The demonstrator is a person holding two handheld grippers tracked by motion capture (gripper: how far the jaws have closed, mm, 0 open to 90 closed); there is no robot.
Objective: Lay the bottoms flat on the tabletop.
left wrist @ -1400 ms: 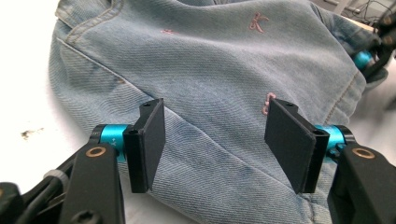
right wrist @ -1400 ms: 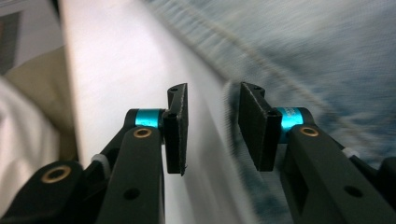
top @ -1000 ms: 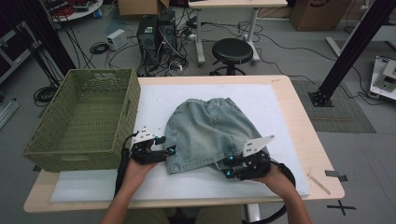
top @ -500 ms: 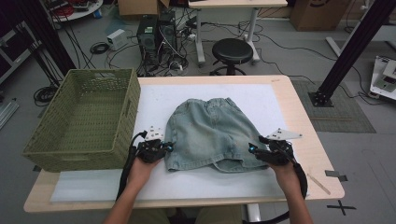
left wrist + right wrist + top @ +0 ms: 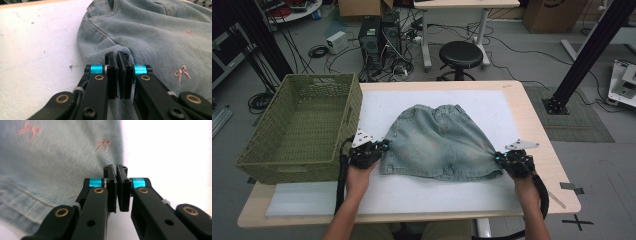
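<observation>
A pale blue denim skirt with small pink bows lies flat on the white mat, waistband at the far side. My left gripper is shut on the skirt's left edge; in the left gripper view the denim bunches at the closed tips. My right gripper has just been closing and is shut on the skirt's lower right corner, which is drawn out to a point. In the right gripper view the jaws meet at the edge of the denim.
A green woven basket stands at the table's left end, close to my left hand. The wooden table edge runs just right of my right hand. A black stool and computer cases stand on the floor beyond.
My right gripper moved rightward from the lower hem to the skirt's right corner and shut there. The left gripper shut on the left edge. The skirt now lies spread wider.
</observation>
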